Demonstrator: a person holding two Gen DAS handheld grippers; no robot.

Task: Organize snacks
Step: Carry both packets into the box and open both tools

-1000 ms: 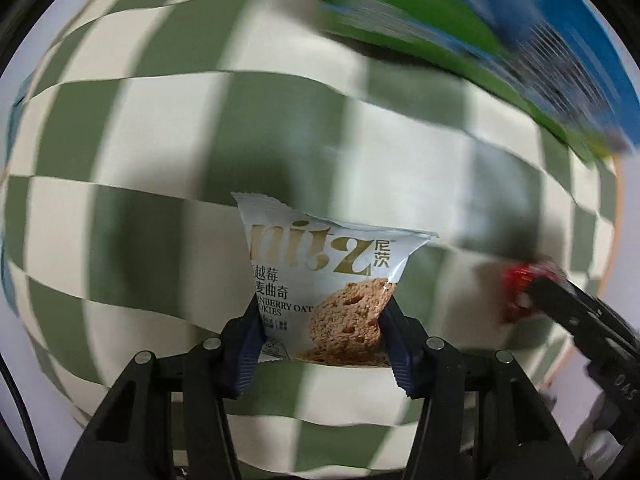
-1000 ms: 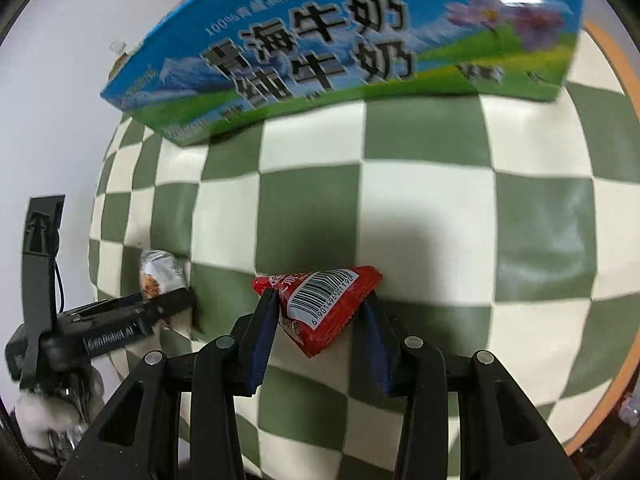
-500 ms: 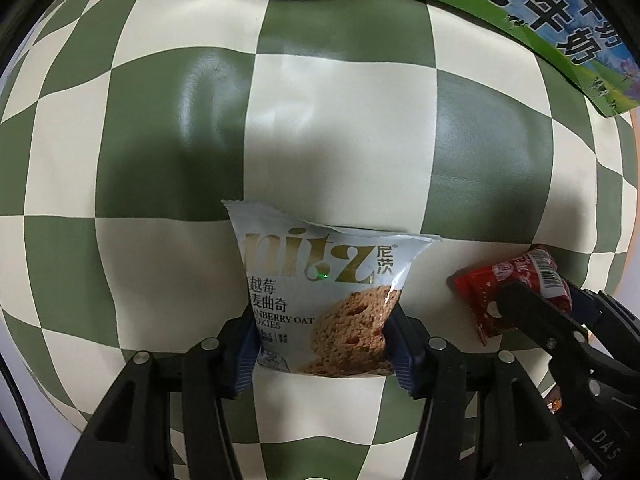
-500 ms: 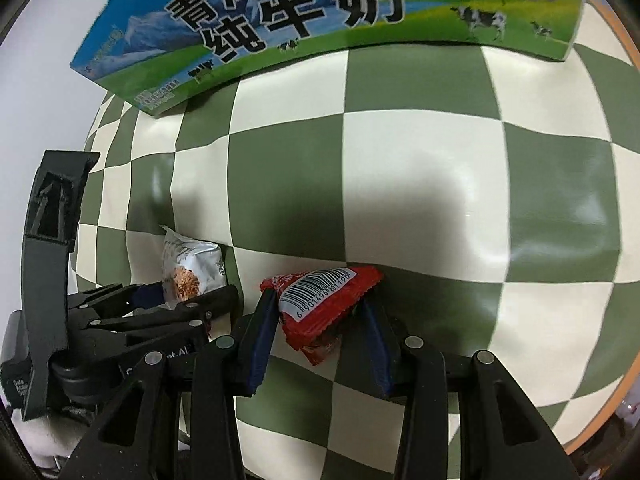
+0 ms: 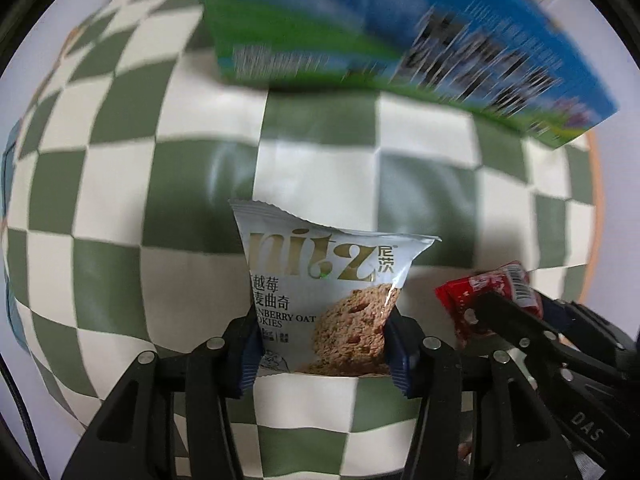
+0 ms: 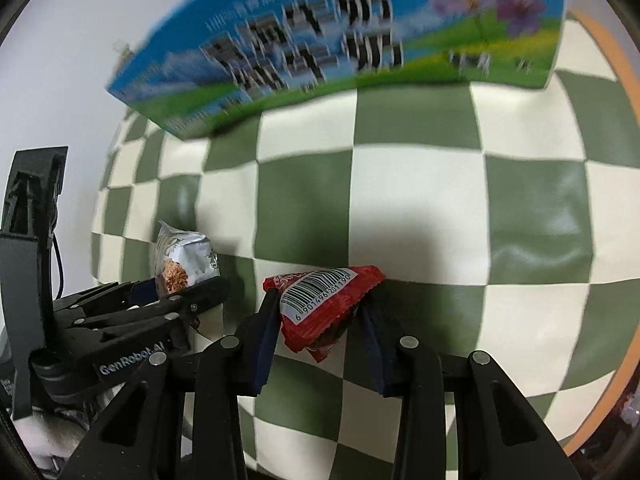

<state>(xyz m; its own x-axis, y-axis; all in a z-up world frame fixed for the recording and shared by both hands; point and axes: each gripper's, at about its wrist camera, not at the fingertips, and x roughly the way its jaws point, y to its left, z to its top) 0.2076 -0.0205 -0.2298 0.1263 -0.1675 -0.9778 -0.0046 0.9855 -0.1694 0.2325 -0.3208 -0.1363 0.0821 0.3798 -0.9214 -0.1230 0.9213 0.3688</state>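
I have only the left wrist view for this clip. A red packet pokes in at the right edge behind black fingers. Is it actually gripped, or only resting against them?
Observer: Gripped. In the right wrist view the right gripper has the red packet pinched between both blue pads.
Reviewer: Which face of it points at that camera?
Observer: The back: a white barcode panel runs across it, with the digits readable underneath. Beyond it, the milk box shows purple flowers at its right end.
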